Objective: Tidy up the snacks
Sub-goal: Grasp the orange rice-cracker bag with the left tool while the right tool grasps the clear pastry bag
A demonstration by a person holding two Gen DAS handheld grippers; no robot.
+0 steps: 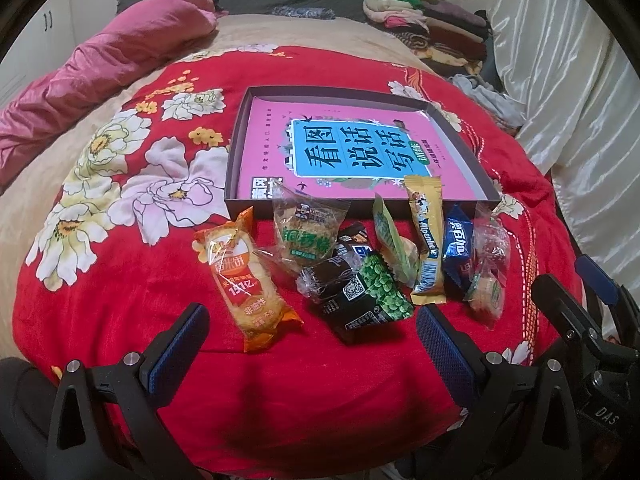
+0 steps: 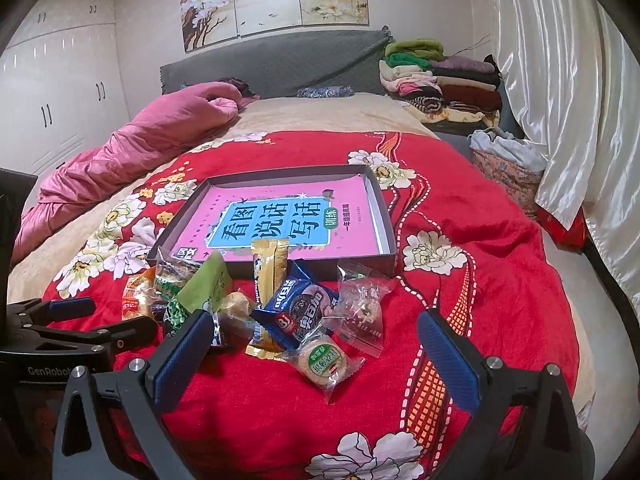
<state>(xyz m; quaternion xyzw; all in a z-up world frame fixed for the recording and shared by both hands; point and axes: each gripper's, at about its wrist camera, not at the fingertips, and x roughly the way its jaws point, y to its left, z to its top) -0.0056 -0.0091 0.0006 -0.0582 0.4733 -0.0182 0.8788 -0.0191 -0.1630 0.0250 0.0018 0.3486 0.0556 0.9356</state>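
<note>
The snacks are lying in a loose row on the red floral blanket (image 1: 320, 380), just in front of the near wall of the shallow dark box (image 1: 240, 136), none of them inside it. Nine packets are showing, though overlaps are making the count uncertain. One orange rice-cracker packet (image 1: 250, 280) is sitting at the box's near-left corner, apart from the rest. One clear packet with green lettering (image 1: 306, 232) is touching the box wall. One black wrapper (image 1: 340, 292) and one green pea packet (image 1: 384, 288) are overlapping in front of it. One light green packet (image 1: 390, 232) is leaning behind one yellow Alpenliebe stick (image 1: 428, 240), whose top is poking over the box wall. One blue sandwich-cookie packet (image 2: 298, 316) is lying just right of the stick. One clear wrapper with a reddish sweet (image 2: 362, 304) is beside it, and one round biscuit with a green label (image 2: 322, 360) is nearest the cameras.

Inside the box, one pink book (image 1: 340, 148) is covering most of the floor.

The left gripper (image 1: 312, 344) is hovering short of the row, jaws spread wide and empty. The right gripper (image 2: 316, 348) is likewise standing released, its fingers flanking the round biscuit without touching it.

One stack of folded clothes (image 2: 440, 80) is sitting beyond the box's far-right corner, and one pink quilt (image 2: 140, 140) is bunched off to its left.
</note>
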